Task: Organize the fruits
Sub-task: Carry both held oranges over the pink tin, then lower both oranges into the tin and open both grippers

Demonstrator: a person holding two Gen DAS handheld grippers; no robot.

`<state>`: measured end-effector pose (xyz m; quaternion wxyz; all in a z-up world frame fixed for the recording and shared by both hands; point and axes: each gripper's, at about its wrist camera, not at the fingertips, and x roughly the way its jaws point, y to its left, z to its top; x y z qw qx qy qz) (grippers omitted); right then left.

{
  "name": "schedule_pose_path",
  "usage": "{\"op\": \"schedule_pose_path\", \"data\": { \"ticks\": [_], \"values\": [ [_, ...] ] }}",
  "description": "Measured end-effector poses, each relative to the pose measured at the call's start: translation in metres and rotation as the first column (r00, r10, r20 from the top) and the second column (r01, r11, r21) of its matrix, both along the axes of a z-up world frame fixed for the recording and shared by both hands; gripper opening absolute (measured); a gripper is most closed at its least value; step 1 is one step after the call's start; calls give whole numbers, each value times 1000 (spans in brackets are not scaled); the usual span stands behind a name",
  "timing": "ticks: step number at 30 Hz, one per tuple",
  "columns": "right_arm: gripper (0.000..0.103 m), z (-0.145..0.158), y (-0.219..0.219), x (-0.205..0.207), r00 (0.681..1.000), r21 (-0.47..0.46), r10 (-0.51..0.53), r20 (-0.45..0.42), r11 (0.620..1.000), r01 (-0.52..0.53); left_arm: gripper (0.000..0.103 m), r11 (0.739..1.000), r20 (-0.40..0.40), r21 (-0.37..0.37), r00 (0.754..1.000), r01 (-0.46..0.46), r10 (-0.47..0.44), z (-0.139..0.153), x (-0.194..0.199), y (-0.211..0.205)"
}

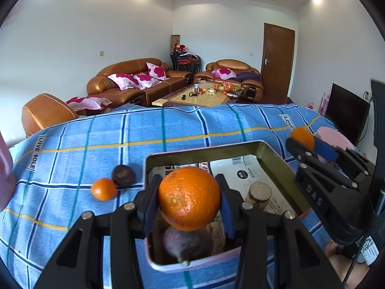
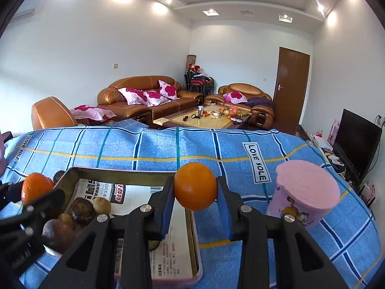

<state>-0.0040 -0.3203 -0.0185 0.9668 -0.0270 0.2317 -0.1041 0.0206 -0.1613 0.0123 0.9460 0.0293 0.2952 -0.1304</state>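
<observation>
My left gripper [image 1: 189,198] is shut on a large orange [image 1: 189,197] and holds it above the near end of a pink-rimmed tin tray [image 1: 279,161] lined with newspaper. A dark purple fruit [image 1: 187,243] lies in the tray below it. My right gripper [image 2: 195,190] is shut on a smaller orange [image 2: 195,189] above the tray's right rim [image 2: 192,231]. Several brown and purple fruits [image 2: 83,210] lie in the tray's left part. A small orange [image 1: 104,189] and a dark fruit [image 1: 123,175] rest on the cloth left of the tray.
The tray sits on a blue checked cloth [image 1: 168,130] over a table. A pink lidded container [image 2: 305,192] stands right of the tray. Beyond are brown sofas [image 1: 134,82], a coffee table [image 1: 202,95] and a TV [image 2: 356,142].
</observation>
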Motion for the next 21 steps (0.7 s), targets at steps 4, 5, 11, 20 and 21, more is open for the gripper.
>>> {"op": "schedule_pose_path", "data": {
  "ticks": [4, 5, 11, 20, 21],
  "values": [
    [36, -4, -1, 10, 1000, 7, 10, -28, 1000, -10, 46, 1000, -25, 4, 1000, 2, -2, -7, 9, -6],
    [36, -5, -1, 13, 999, 9, 16, -38, 1000, -15, 46, 1000, -31, 4, 1000, 4, -4, -9, 11, -7],
    [36, -11, 5, 27, 995, 17, 61, -84, 998, -60, 46, 1000, -71, 5, 997, 23, -22, -22, 20, -14],
    [36, -23, 5, 44, 976, 86, 139, -165, 988, -126, 46, 1000, -108, -15, 994, 25, -27, -27, 26, -11],
    [36, -23, 5, 46, 974, 96, 147, -170, 987, -132, 46, 999, -111, -20, 993, 26, -28, -27, 27, -10]
  ]
}}
